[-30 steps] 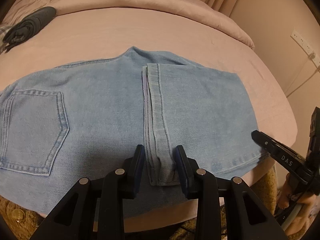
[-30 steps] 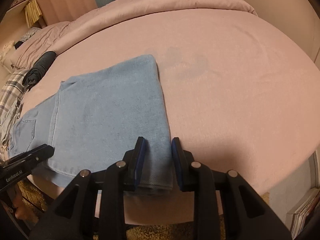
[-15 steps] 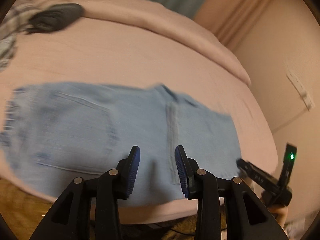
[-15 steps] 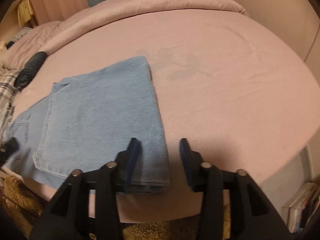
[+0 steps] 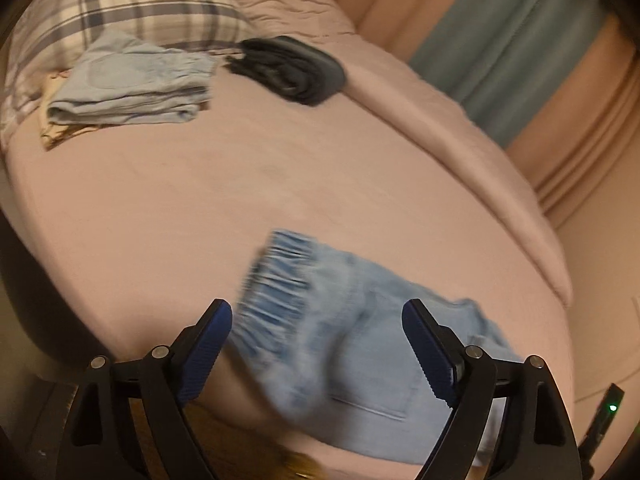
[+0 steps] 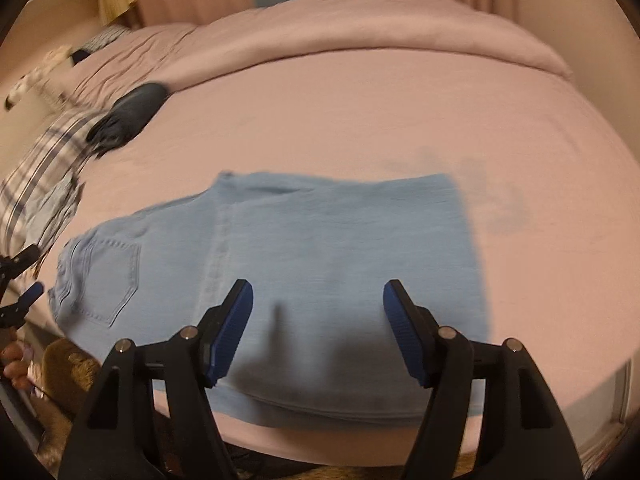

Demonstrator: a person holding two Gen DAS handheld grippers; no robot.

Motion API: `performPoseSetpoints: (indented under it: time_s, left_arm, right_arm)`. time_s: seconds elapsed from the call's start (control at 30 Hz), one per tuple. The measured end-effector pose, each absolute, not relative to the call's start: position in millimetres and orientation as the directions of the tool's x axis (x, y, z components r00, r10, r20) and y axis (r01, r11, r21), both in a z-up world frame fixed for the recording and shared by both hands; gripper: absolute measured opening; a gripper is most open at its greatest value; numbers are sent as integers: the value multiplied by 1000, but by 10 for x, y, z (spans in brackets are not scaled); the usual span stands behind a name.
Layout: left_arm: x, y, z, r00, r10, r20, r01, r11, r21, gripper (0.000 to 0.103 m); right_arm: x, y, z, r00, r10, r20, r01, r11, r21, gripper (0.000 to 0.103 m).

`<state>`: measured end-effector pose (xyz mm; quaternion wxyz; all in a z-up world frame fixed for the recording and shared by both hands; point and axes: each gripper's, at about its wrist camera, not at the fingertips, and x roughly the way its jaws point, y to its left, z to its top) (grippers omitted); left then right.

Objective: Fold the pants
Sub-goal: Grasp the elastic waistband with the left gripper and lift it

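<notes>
- Now the left gripper (image 5: 316, 354) is spread wide, its 2 blue pads well apart and grasping nothing; it hangs above the near edge of the bed (image 5: 280, 184).
- Between and beyond its fingers lie the light-blue pants (image 5: 352, 344), blurred in this view, with the gathered waistband nearest the left pad.
- Similarly, the right gripper (image 6: 318, 332) is released, pads wide apart and clear of the cloth, casting a shadow on the denim below.
- From the right wrist view the pants (image 6: 320, 264) lie flat near the front edge of the pink bed (image 6: 400, 100), folded over so that a leg layer covers the right part and a back pocket shows at the left end.
- A folded pale-blue garment (image 5: 132, 88) rests at the far left on a plaid pillow (image 5: 132, 4).
- Just beside it sits a dark folded bundle (image 5: 292, 70), touching the rolled pink duvet (image 5: 460, 152).
- Curtains (image 5: 520, 48) hang behind the bed.
</notes>
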<state>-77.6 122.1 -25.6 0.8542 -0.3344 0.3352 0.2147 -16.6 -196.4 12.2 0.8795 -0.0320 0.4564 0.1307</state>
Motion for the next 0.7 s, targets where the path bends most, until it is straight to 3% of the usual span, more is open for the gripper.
performPoseSetpoints:
  time_s: [0.17, 0.27, 0.37, 0.6, 0.67, 0.7]
  left_arm:
    - [-786, 1396, -469, 640, 153, -753, -658, 615, -434, 87]
    - [-826, 1435, -600, 656, 94, -749, -656, 563, -503, 87]
    - [-790, 1434, -724, 662, 18, -749, -642, 528, -555, 87]
    - [-789, 1432, -761, 686, 19, -727, -634, 507, -584, 90]
    - [-789, 1424, -776, 702, 7, -712, -622, 493, -608, 88]
    - [-752, 1449, -792, 715, -9, -699, -607, 487, -627, 80]
  right_arm:
    - [-143, -1743, -233, 483, 145, -863, -276, 961, 7, 68]
    - [-211, -1655, -287, 517, 114, -848, -311, 948, -62, 74]
    - [-190, -1677, -286, 502, 142, -853, -298, 954, -17, 80]
    - [-208, -1626, -318, 515, 135, -846, -312, 949, -38, 85]
    - [-202, -1604, -325, 518, 130, -846, -310, 950, -43, 86]
    - [-198, -1599, -325, 519, 129, -845, -310, 950, -45, 87]
